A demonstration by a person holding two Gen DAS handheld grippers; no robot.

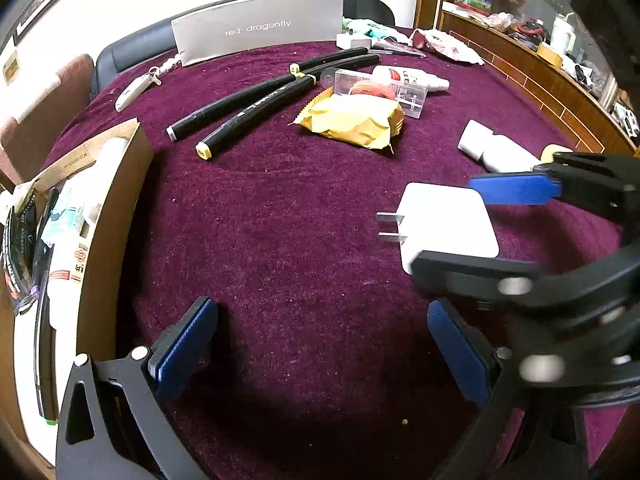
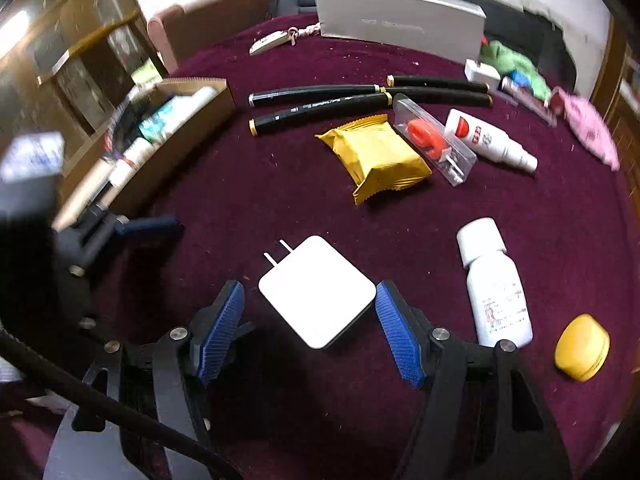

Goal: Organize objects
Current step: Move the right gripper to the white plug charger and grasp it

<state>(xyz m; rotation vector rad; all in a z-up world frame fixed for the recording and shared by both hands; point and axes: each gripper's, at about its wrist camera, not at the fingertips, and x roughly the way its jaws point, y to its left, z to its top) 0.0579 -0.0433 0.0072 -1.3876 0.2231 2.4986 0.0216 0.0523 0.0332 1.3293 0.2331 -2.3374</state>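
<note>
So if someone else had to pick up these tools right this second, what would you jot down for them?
Right hand-held gripper: open, its blue pads either side of the white charger, not touching it.
Left hand-held gripper: open, empty, over bare purple cloth.
Cardboard box at the left edge already holds several items.
Left on the cloth: charger, black markers, yellow packet, clear case, spray bottle, white bottle, yellow round case.
Likely next: close on the charger, carry it to the box.
</note>
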